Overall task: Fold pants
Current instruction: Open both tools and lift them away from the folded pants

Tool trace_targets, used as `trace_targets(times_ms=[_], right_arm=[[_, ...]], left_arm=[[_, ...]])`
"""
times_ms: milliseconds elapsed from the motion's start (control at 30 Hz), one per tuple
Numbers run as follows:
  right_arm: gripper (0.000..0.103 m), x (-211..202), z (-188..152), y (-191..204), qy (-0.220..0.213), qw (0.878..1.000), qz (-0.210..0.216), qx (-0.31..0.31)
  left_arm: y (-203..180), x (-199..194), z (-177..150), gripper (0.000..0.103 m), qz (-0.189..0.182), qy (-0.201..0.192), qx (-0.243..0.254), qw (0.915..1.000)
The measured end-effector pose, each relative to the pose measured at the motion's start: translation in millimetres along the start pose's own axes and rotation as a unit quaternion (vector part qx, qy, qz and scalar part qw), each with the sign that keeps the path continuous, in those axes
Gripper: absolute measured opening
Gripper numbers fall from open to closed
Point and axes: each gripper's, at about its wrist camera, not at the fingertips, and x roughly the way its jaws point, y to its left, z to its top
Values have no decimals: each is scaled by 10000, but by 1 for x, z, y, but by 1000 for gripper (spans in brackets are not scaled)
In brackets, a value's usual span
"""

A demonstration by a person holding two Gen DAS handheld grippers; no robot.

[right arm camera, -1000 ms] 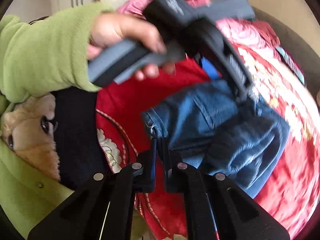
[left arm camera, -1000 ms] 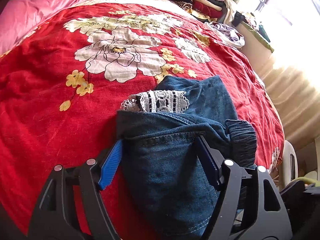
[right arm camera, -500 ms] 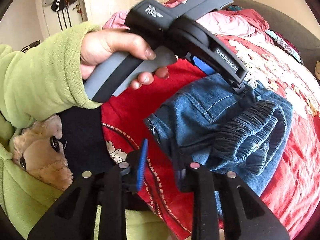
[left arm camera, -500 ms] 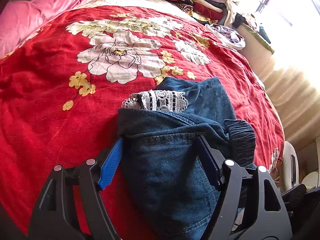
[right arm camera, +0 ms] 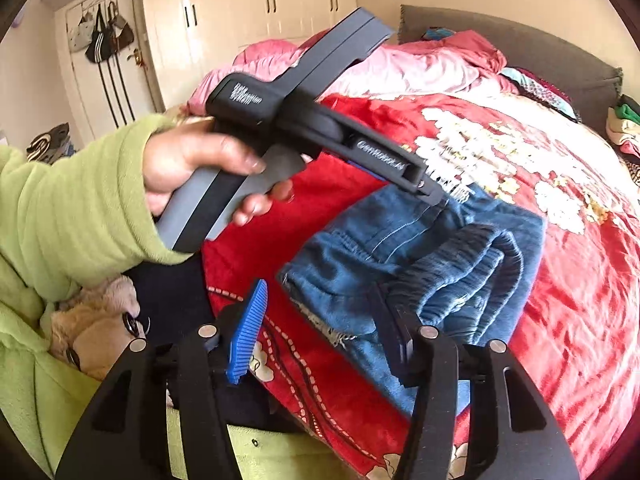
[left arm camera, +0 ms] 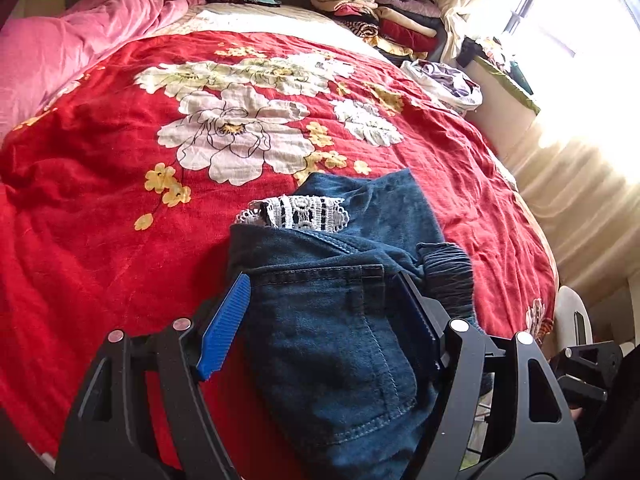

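Note:
The blue denim pants [left arm camera: 340, 320] lie folded in a bundle on the red flowered bedspread [left arm camera: 120, 200], with a white lace hem [left arm camera: 300, 210] showing at the far end and the elastic waistband [left arm camera: 448, 276] bunched at the right. My left gripper [left arm camera: 324, 320] is open, its fingers on either side of the bundle's near end. In the right wrist view the pants [right arm camera: 420, 248] lie near the bed edge. My right gripper [right arm camera: 320, 328] is open just above their near corner, holding nothing. The left gripper's body [right arm camera: 320, 120] shows there, in a hand.
A pink duvet [left arm camera: 80, 40] lies at the bed's far left. Folded clothes [left arm camera: 380, 16] are stacked at the headboard. A bundle of cloth [left arm camera: 444, 84] lies at the right edge by the window. A wardrobe [right arm camera: 248, 12] and door stand behind. A green sleeve [right arm camera: 72, 208] is close.
My right gripper has opened, let go of the pants' corner and drawn back a little. The left gripper stays open around the bundle, hardly moved.

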Motion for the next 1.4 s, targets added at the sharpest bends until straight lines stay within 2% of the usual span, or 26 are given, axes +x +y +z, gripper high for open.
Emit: trace_targets(times_ms=[300, 467, 533, 667, 833, 1100, 1400], right_arm=[[68, -12, 10, 0, -318, 9992, -216, 71], [74, -22, 13, -1, -483, 9980, -396, 136], [79, -26, 15, -4, -551, 9971, -479, 208], [80, -36, 17, -8, -693, 9949, -653, 333], [83, -45, 19, -20, -837, 9903, -944, 574], [83, -53, 15, -44, -908, 9820, -1269, 1063], [83, -41, 4, -64, -735, 9738, -1626, 1410]], left_arm=[[-9, -24, -4, 68, 50, -241, 41, 9997], [-13, -42, -7, 75, 102, -416, 75, 9991], [-12, -50, -10, 81, 134, -494, 68, 9987], [-7, -64, -15, 83, 186, -626, -34, 9979], [-1, -81, -21, 93, 266, -772, -165, 9965], [5, -95, -28, 93, 374, -913, -226, 9949], [9, -82, -32, 93, 404, -747, -285, 9960]])
